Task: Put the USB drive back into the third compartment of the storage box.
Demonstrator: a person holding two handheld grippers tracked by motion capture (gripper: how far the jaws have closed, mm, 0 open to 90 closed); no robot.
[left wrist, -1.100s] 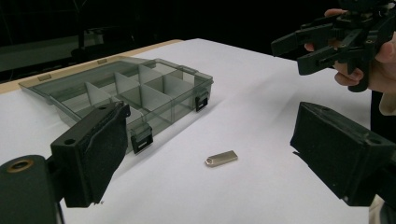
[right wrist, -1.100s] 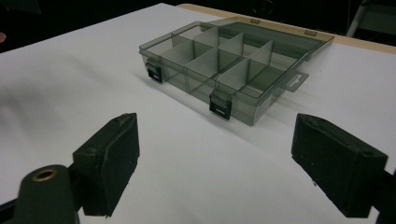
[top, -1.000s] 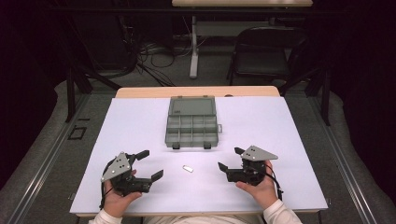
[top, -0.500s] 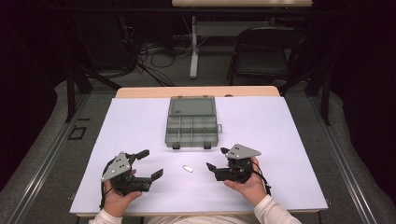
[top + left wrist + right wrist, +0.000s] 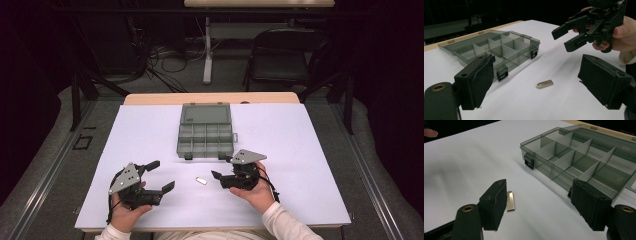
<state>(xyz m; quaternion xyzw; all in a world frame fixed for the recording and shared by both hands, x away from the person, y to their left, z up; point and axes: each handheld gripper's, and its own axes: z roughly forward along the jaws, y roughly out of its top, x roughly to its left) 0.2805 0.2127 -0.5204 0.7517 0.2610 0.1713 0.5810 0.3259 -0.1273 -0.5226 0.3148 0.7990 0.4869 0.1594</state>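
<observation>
Right gripper (image 5: 216,176) approaches the metal tab (image 5: 201,180); left gripper (image 5: 161,175) released.

High view: the tab lies on the white table (image 5: 310,150) at 9 o'clock of the right gripper, just beside it; the organizer box (image 5: 206,132) sits at 12 o'clock. Left gripper view: jaws wide apart, tab (image 5: 545,83) between them, untouched. Right gripper view: jaws have just been closing, still parted, gripping nothing; the tab (image 5: 510,200) lies by one jaw.

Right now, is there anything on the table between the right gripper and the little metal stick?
No. In the high view, only bare white table lies between the right gripper and the metal stick; its open jaws don't touch it.
</observation>
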